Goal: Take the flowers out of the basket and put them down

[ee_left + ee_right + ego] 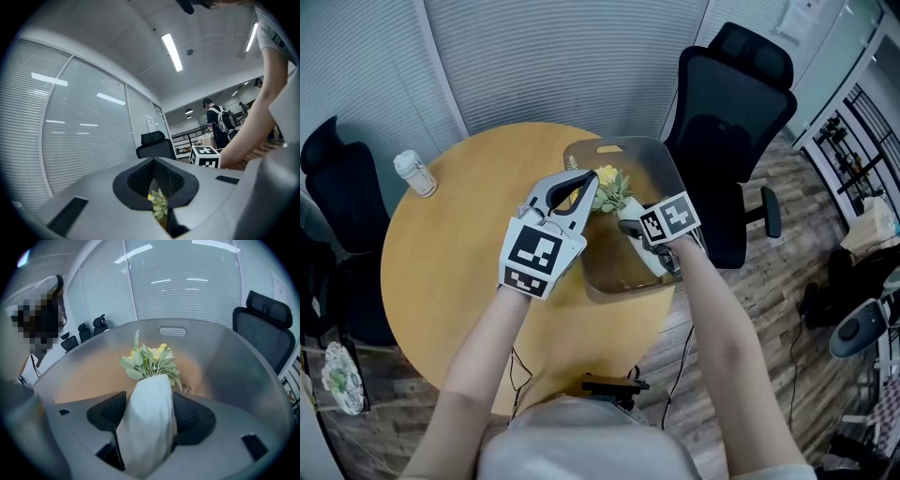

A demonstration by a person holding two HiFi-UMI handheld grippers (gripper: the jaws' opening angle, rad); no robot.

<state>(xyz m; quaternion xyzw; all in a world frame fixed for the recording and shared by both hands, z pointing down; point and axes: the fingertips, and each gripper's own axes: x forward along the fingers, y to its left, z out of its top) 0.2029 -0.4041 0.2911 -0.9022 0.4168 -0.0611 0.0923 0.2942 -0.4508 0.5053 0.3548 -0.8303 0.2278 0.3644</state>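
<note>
Inside the basket [661,155] on the round table [450,262], the flowers [150,362] are pinched by their white wrap [147,427] between the right gripper's [149,413] pads. Just beside the blooms, the left gripper's [589,185] jaws are pressed together.

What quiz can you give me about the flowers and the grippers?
1. True or false: the left gripper is open.
2. The wrap round the flowers is: A white, B red, C black.
3. Fill in: the ___ gripper holds the flowers.
Key: 1 false; 2 A; 3 the right gripper.
</note>
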